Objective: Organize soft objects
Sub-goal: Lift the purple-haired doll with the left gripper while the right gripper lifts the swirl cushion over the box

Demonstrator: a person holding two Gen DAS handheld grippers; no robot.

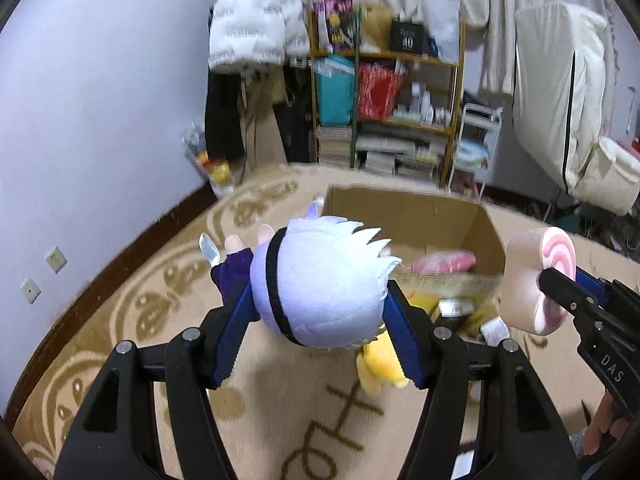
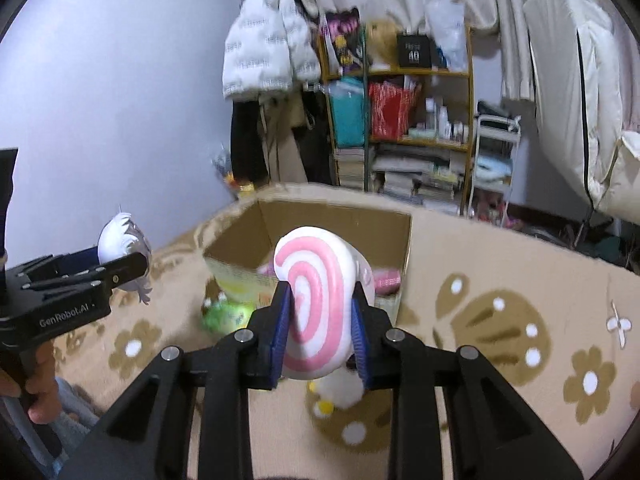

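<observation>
Beige patterned carpet (image 2: 500,280) fills lower frame. Open cardboard box (image 2: 320,220) sits at centre. Green plush (image 2: 228,314) and yellow plush (image 1: 380,364) lie beside it.

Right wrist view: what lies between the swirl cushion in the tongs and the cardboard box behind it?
Nothing but air. In the right wrist view the pink swirl cushion, clamped in the right tongs, hangs directly before the open cardboard box, hiding part of its front.

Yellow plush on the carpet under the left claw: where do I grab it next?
Take the yellow plush across its rounded body, coming from above. It lies low on the carpet, mostly hidden behind the white-haired doll, so its thinner parts can't be judged.
</observation>
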